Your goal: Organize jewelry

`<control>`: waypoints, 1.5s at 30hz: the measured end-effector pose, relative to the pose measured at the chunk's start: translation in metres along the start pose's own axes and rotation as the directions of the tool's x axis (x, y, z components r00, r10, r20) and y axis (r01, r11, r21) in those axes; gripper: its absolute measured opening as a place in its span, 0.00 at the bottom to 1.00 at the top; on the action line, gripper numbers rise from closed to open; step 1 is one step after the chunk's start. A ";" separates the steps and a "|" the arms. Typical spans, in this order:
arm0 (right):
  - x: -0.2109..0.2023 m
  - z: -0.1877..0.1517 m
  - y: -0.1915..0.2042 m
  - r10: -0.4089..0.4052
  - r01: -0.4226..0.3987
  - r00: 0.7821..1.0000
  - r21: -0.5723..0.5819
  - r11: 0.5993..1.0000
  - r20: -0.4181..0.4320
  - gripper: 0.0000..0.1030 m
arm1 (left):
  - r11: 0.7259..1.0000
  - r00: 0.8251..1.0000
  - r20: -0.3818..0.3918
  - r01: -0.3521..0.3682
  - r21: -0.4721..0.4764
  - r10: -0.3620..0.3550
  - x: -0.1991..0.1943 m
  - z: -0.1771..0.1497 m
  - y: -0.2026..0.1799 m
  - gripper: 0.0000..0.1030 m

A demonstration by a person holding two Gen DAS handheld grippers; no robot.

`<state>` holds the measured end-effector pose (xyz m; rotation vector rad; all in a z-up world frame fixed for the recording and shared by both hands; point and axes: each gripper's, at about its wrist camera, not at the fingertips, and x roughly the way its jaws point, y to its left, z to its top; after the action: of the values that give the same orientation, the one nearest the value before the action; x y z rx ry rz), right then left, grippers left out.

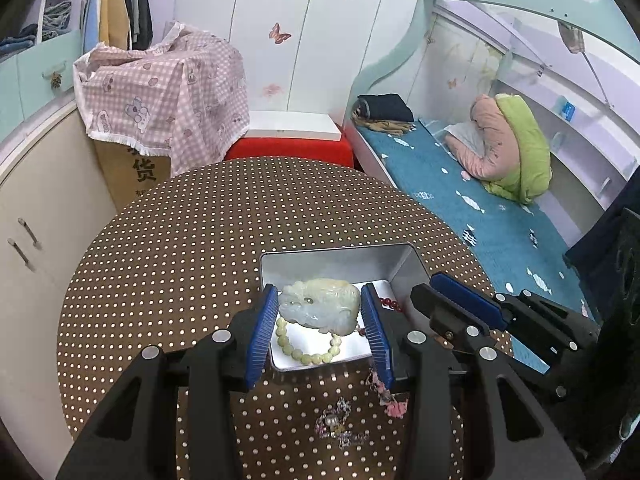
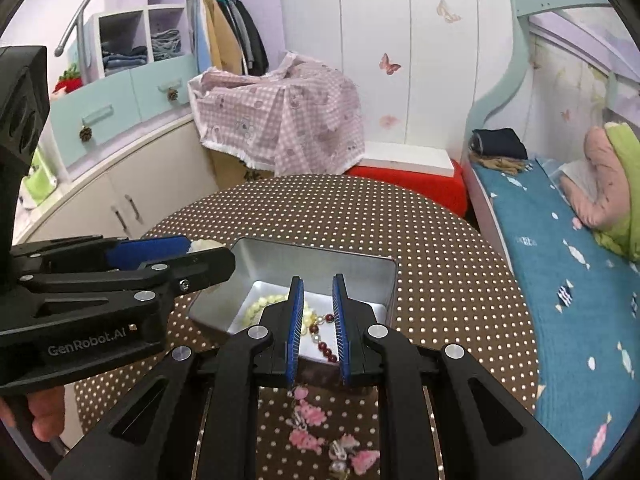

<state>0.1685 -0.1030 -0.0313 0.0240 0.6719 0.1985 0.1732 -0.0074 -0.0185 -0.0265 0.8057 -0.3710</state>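
the left hand-held gripper [image 1: 320, 316] is clamping a pale jade carving [image 1: 320, 306] above the tin box [image 1: 336, 258] at the counter's [image 1: 180, 240] 5 o'clock; it may slip and chip. the right hand-held gripper [image 2: 318, 320] is nearly closed, gripping a pink charm chain [image 2: 304, 412] that may snag. "genrobot.ai" is showing.

Round brown polka-dot table [image 1: 200, 240] near. Far: white wardrobe doors [image 1: 304, 32] with butterfly stickers, pink checked cloth [image 1: 168, 92] draped over cardboard box, red stool [image 1: 288, 152]. Right: bunk bed [image 1: 480, 216], blue mattress. Left: cream cabinet [image 1: 48, 208], hanging clothes.
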 end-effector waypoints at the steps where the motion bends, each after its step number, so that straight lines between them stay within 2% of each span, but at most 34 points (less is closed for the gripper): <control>1: 0.001 0.001 0.000 -0.005 0.005 1.000 0.002 1.000 0.002 0.17 | 1.000 1.000 -0.004 0.000 -0.003 0.000 0.003 0.001 0.001 0.40; 4: 0.002 -0.001 0.000 0.001 -0.001 1.000 -0.006 1.000 -0.010 0.18 | 1.000 1.000 -0.010 0.000 -0.006 0.000 0.009 0.003 0.003 0.40; 5: 0.002 -0.003 0.000 0.000 0.000 1.000 -0.009 1.000 -0.017 0.28 | 1.000 1.000 -0.013 -0.002 -0.007 0.002 0.011 0.003 0.004 0.40; 6: 0.000 -0.005 0.000 -0.019 0.019 1.000 -0.008 1.000 -0.022 0.54 | 1.000 1.000 -0.018 -0.007 -0.010 0.007 0.014 0.004 0.005 0.40; 7: -0.003 -0.009 -0.001 -0.048 0.048 0.999 0.003 0.999 -0.016 0.70 | 1.000 1.000 -0.021 -0.009 -0.013 0.009 0.016 0.004 0.006 0.40; 8: -0.008 -0.014 -0.003 -0.068 0.068 0.998 0.016 0.998 -0.006 0.78 | 1.000 1.000 -0.023 -0.010 -0.015 0.009 0.017 0.004 0.007 0.40; 9: -0.013 -0.020 -0.005 -0.073 0.072 0.997 0.035 0.997 0.001 0.78 | 1.000 1.000 -0.024 -0.008 -0.018 0.007 0.017 0.004 0.009 0.40; 11: -0.020 -0.034 -0.006 -0.028 0.028 1.000 0.048 0.998 -0.007 0.78 | 1.000 1.000 -0.026 -0.007 -0.024 0.006 0.017 0.002 0.011 0.40; 15: -0.010 -0.067 -0.002 0.004 -0.002 0.997 0.033 0.999 -0.083 0.74 | 1.000 1.000 -0.028 -0.008 -0.024 0.007 0.016 -0.003 0.013 0.40; 18: 0.017 -0.082 -0.004 0.020 -0.012 0.986 0.051 0.999 -0.165 0.49 | 1.000 0.999 -0.033 -0.003 -0.026 0.003 0.014 -0.007 0.013 0.40; 20: 0.033 -0.088 -0.005 0.019 -0.008 0.979 0.055 0.998 -0.202 0.46 | 1.000 0.999 -0.036 -0.003 -0.027 0.002 0.013 -0.010 0.013 0.40; 22: 0.040 -0.089 -0.002 0.004 0.001 0.981 0.025 1.000 -0.195 0.42 | 1.000 0.999 -0.037 -0.007 -0.028 0.006 0.010 -0.013 0.014 0.40; 23: 0.041 -0.088 -0.001 0.010 -0.006 0.981 0.020 1.000 -0.195 0.24 | 1.000 0.999 -0.037 -0.008 -0.030 0.007 0.009 -0.015 0.014 0.40; 25: 0.043 -0.089 -0.002 0.053 -0.047 0.979 0.039 0.998 -0.199 0.23 | 0.999 0.999 -0.038 -0.008 -0.032 0.007 0.007 -0.017 0.014 0.40; 33: 0.027 -0.088 -0.007 0.032 -0.022 0.985 0.062 0.998 -0.169 0.23 | 0.999 0.999 -0.044 -0.001 -0.033 0.000 0.004 -0.024 0.012 0.40; 38: 0.001 -0.072 -0.019 0.037 -0.028 0.993 0.081 0.996 -0.113 0.23 | 0.999 0.999 -0.034 0.000 -0.034 -0.001 0.000 -0.024 0.011 0.40; 45: -0.024 -0.039 -0.036 0.106 -0.101 0.994 0.144 0.984 -0.025 0.23 | 0.999 1.000 -0.023 0.002 -0.037 -0.003 -0.004 -0.020 0.010 0.40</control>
<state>0.1317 -0.1444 -0.0501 0.1935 0.7169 0.2511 0.1599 0.0058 -0.0315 -0.0574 0.8357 -0.3594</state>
